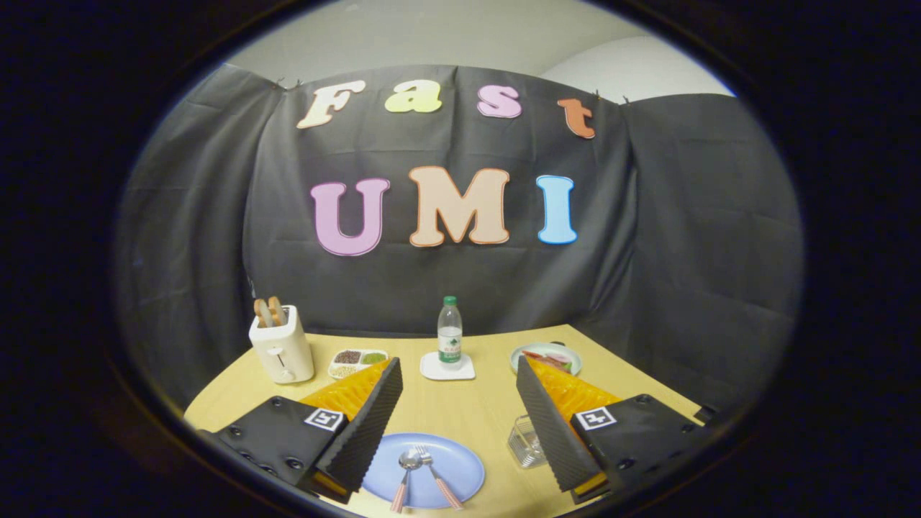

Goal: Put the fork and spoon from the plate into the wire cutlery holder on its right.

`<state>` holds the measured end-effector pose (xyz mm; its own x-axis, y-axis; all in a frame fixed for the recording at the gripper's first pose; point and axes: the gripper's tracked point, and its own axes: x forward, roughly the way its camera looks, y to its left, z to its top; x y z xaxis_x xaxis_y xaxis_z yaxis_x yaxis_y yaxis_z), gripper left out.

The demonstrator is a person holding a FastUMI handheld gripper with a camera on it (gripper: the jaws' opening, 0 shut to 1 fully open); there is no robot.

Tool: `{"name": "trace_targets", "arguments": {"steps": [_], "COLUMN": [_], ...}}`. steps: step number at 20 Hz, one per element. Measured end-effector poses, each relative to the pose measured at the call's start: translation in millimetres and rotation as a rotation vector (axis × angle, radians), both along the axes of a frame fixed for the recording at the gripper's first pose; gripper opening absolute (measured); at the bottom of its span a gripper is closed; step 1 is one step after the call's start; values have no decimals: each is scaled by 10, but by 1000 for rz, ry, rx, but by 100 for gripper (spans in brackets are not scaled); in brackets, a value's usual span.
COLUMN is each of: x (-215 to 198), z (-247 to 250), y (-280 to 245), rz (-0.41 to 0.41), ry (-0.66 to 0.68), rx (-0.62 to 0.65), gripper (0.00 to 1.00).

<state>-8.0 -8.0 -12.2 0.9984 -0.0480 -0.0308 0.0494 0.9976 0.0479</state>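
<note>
Gripper view: jaws stand wide apart, holding nothing, above the bench's near edge. Fork (437, 478) and spoon (405, 475) lie crossed on the plate (460, 460); wire cutlery holder (525, 442) just right. Risk: crossed handles, so lifting one may drag the other.

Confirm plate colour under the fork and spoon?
Light blue plate, plain, seen in the gripper view between the open tool fingers.
</note>
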Motion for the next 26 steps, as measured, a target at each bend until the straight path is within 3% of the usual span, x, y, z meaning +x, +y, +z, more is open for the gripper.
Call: {"name": "trace_targets", "arguments": {"steps": [9,18,26], "x": [-36,-132,-88], "z": [-449,-1014,-1705], "y": [269,873,523], "rz": [20,167,166], "ry": [139,283,364], "rx": [-24,-70,-74], "gripper": [100,100,100]}}
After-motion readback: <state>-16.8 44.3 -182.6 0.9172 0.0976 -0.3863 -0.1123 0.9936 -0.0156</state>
